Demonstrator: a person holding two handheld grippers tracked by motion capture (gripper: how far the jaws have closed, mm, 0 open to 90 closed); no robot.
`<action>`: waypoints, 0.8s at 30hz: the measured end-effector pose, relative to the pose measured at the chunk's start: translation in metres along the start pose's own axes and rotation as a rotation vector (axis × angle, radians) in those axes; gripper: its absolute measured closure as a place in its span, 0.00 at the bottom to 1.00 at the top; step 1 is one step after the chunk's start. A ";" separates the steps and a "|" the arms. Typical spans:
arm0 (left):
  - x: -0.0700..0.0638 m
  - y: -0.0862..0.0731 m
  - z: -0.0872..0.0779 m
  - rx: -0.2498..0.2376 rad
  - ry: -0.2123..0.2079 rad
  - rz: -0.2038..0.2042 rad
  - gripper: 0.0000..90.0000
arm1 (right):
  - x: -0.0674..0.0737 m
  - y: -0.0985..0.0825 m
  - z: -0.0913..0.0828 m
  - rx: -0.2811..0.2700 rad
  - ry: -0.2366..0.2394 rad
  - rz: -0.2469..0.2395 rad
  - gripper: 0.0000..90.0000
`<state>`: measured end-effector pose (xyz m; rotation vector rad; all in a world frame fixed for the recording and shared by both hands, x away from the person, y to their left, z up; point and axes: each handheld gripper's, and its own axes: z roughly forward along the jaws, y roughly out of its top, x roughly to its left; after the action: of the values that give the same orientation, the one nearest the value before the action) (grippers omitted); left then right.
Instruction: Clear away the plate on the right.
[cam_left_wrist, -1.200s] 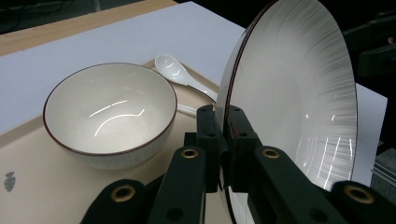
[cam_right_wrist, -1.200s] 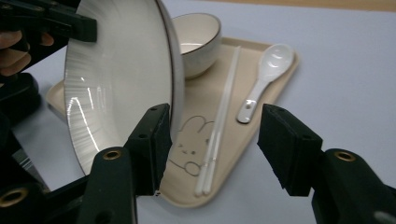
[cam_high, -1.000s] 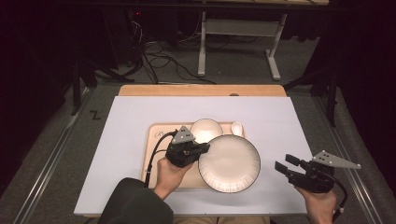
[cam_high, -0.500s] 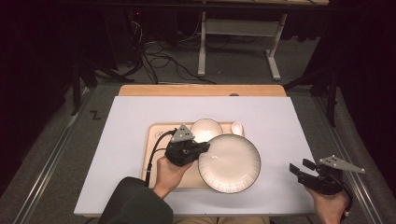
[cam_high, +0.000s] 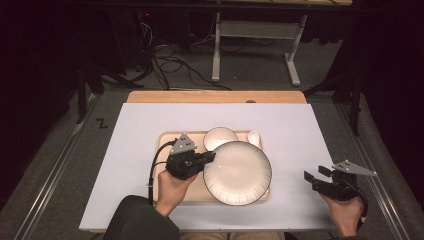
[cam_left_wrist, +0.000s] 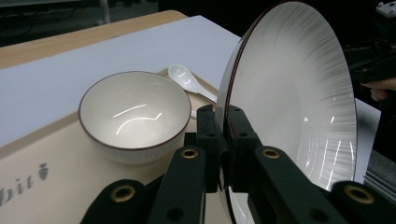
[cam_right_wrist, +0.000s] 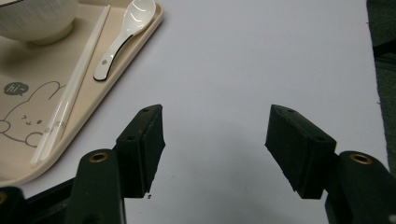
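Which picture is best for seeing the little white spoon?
The right gripper view: the spoon lies whole and close on the tray, bowl and handle clear. The left gripper view shows the spoon's bowl, with its handle running behind the plate. In the high view it is a tiny white shape.

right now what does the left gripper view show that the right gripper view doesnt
Left gripper view alone: the left gripper shut on the rim of the plate, which stands on edge, and the bowl's empty inside.
Right gripper view alone: the right gripper open with nothing between its jaws, over the white sheet, plus chopsticks and the tray's rabbit drawing.
Both: the bowl, the spoon and the tray.
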<state>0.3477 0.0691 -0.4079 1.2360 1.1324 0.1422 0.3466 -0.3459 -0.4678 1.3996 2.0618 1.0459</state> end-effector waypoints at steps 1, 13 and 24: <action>0.001 0.001 -0.003 -0.007 0.006 -0.003 0.96 | 0.000 0.001 0.002 0.001 0.002 -0.007 0.42; 0.019 0.015 -0.040 -0.104 0.104 -0.045 0.96 | 0.002 0.014 0.028 0.019 0.021 -0.063 0.42; 0.040 0.027 -0.069 -0.170 0.197 -0.096 0.96 | -0.002 0.019 0.039 0.018 0.032 -0.044 0.43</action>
<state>0.3288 0.1507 -0.4036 1.0310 1.3200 0.2867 0.3860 -0.3311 -0.4775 1.3487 2.1200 1.0405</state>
